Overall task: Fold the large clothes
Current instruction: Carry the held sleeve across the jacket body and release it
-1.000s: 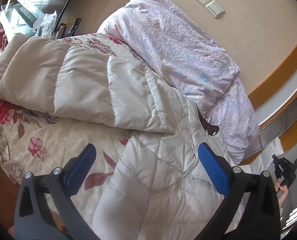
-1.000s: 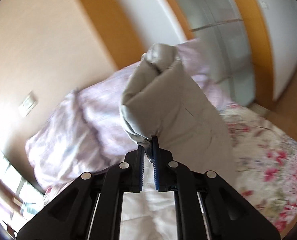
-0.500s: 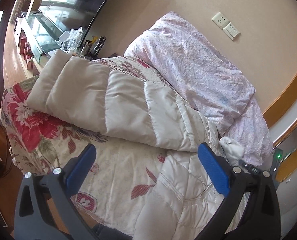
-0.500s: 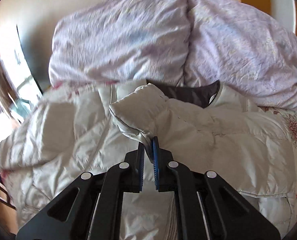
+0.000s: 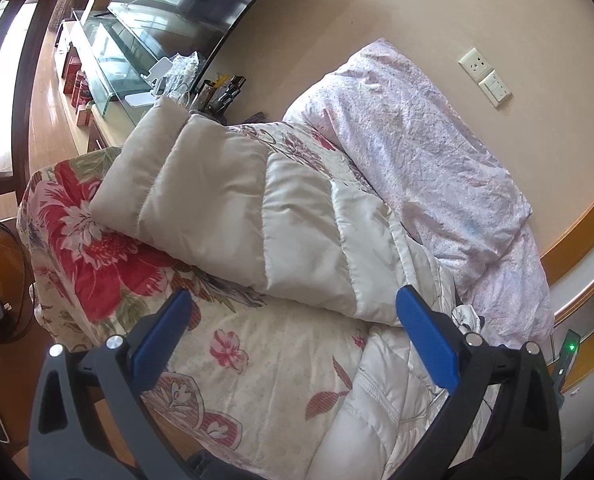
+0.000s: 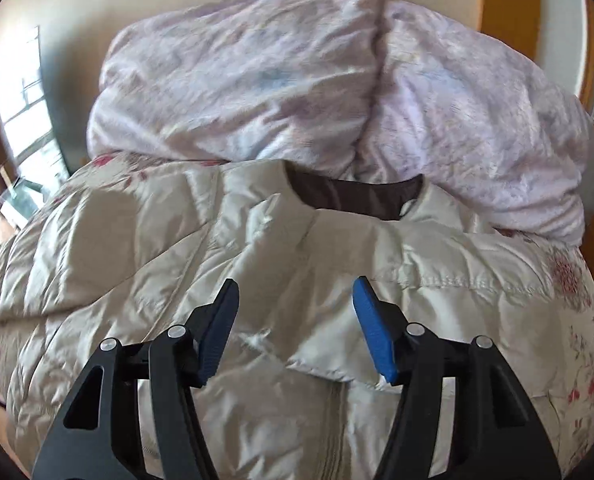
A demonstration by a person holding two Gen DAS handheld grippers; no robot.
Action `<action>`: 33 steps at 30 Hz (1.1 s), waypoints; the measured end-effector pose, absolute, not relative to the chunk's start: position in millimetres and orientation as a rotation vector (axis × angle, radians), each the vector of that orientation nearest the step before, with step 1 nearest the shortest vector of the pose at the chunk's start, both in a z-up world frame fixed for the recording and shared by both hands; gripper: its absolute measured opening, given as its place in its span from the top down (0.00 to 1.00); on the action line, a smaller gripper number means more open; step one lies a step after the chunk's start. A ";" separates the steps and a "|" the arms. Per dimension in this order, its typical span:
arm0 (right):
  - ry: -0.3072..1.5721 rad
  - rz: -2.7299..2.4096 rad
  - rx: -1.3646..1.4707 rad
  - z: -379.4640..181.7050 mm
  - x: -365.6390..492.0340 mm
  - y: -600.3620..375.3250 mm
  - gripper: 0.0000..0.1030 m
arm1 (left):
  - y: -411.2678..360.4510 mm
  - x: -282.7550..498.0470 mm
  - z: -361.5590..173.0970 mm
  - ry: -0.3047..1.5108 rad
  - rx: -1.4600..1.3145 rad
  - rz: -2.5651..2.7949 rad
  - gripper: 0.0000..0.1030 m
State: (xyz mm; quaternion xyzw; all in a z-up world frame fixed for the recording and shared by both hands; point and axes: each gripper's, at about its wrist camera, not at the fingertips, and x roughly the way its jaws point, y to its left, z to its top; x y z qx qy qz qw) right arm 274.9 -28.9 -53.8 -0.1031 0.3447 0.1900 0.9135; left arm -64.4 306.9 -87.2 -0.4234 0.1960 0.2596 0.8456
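Between the blue pads of the right gripper (image 6: 295, 304) lies only loose quilted fabric: its jaws are opening, and the pads press on nothing, though the folded-in sleeve lies on the jacket just under them. Beyond those fingers the cream puffer jacket (image 6: 225, 264) spreads over the floral bedspread (image 6: 569, 320), its brown-lined collar (image 6: 353, 194) pointing away towards the lilac duvet (image 6: 297, 92) heaped by the wall.

Over on the other side, the left gripper (image 5: 293, 320) hangs with its jaws spread wide and empty above the bedspread. Ahead of it the other sleeve (image 5: 233, 208) stretches out unfolded, its long axis running up and to the left from the jacket body towards the bed's far corner. That sleeve is plainly the left hand's to take; the cuff end lies well beyond its fingers, so I judge a forward reach comes before any fold inward.
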 end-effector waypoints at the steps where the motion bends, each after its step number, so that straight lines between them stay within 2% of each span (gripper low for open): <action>1: 0.735 0.365 -0.217 -61.6 283.5 -23.6 0.44 | 308.4 -65.5 -88.4 0.411 -0.906 0.551 0.02; 4: 0.860 0.371 -0.351 -107.9 292.7 11.9 0.45 | 313.1 -67.0 -91.9 0.407 -0.936 0.570 0.02; 7: 0.807 0.311 -0.493 -120.9 286.0 34.8 0.45 | 316.6 -65.7 -92.4 0.400 -0.952 0.584 0.02; 12: 0.922 0.410 -0.198 -101.2 287.9 -5.0 0.41 | 332.9 -71.0 -103.7 0.372 -1.111 0.602 0.03; 15: 0.922 0.456 -0.111 -90.1 273.6 -26.5 0.34 | 342.4 -73.5 -113.1 0.361 -1.206 0.633 0.10; 19: 0.927 0.515 -0.040 -78.8 258.4 -46.8 0.32 | 353.2 -72.7 -115.6 0.337 -1.262 0.668 0.15; 26: 0.948 0.574 0.055 -66.0 247.5 -74.4 0.27 | 377.6 -76.1 -122.1 0.272 -1.362 0.739 0.36; 27: 0.952 0.576 0.062 -66.1 247.1 -78.2 0.27 | 380.2 -76.9 -123.3 0.272 -1.372 0.751 0.45; 28: 0.955 0.574 0.066 -66.2 246.6 -82.0 0.27 | 383.0 -77.7 -124.9 0.274 -1.378 0.764 0.49; 30: 0.961 0.564 0.078 -67.5 246.6 -90.5 0.26 | 389.7 -79.7 -127.9 0.286 -1.384 0.782 0.70; 33: 0.967 0.554 0.096 -69.4 249.0 -104.7 0.26 | 398.4 -79.8 -130.1 0.310 -1.388 0.779 0.80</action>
